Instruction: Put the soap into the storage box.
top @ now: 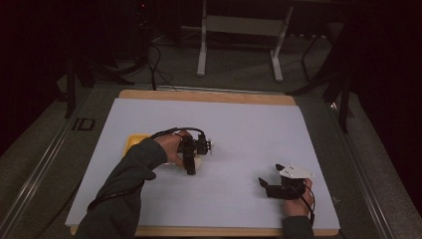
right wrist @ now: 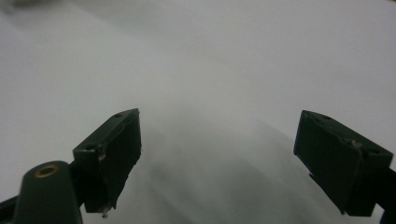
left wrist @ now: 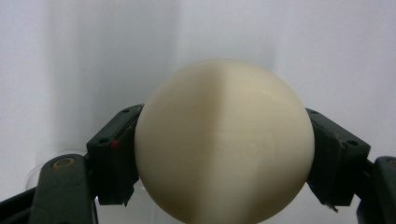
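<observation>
In the high view, a white sheet [top: 234, 129] covers a wooden table [top: 209, 96], and the person's two forearms come in from the bottom edge. The left gripper [top: 191, 162] is near the middle of the sheet, a little to the left, and it points down toward the near edge. A pale round thing can be seen between its dark parts, but here it is too small and too dark to tell more. Just behind the left hand [top: 171, 144] a yellow object [top: 134, 142] lies on the sheet, partly hidden by the sleeve. The right gripper [top: 271, 188] is well apart from it, near the lower right corner of the sheet, with the grey three-cornered plate [top: 296, 172] on top; its jaws point to the left and stand apart. In the left gripper view, a cream-coloured ball [left wrist: 223, 142] sits between the two black jaws, and the pads [left wrist: 116, 154] press on it from both sides, so the left gripper is clenched on the ball. Behind the ball there is the white sheet. In the right gripper view, the right gripper [right wrist: 229, 154] has its two jaws wide apart with nothing between them, so it is released, and below them there is the plain white sheet with soft shadows.
</observation>
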### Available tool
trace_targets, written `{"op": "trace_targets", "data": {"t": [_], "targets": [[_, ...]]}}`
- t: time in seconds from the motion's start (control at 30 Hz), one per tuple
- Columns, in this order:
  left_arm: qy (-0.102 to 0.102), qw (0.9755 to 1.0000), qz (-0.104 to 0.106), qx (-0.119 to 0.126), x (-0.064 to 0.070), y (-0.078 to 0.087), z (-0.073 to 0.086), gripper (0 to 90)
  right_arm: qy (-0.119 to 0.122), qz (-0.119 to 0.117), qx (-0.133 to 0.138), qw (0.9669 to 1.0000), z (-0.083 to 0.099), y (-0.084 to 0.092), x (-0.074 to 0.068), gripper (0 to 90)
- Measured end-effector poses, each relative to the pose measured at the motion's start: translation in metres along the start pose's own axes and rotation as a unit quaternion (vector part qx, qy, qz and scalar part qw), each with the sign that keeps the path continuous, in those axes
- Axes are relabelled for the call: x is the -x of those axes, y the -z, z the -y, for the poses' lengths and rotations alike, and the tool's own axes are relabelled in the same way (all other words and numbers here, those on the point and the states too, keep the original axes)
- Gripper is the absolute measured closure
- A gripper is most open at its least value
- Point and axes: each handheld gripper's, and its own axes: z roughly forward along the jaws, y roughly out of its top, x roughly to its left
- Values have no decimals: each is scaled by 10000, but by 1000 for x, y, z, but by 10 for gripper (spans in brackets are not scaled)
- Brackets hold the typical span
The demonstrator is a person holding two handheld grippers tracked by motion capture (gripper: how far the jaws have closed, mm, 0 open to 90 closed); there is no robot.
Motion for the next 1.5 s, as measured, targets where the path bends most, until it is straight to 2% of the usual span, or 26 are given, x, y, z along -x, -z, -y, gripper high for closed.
{"op": "trace_targets", "data": {"t": [0.43, 0.5, 0.63, 0.67, 1.5], "targets": [[106, 9999, -15, 0, -5, 5, 9, 230, 9, 0, -3, 10000, 0, 0, 0, 148], [169, 9998, -1, 61, -6, 7, 12, 230, 10, -1, -6, 10000, 0, 0, 0, 148], [146, 9999, -25, 50, -8, 9, 15, 230, 11, -4, -6, 10000, 0, 0, 0, 148], [201, 9998, -28, 56, -9, 10, 17, 230, 9, -2, -6, 10000, 0, 0, 0, 148], [497, 9987, -110, 59, -20, 26, 46, 230, 4, -5, -17, 10000, 0, 0, 0, 148]]}}
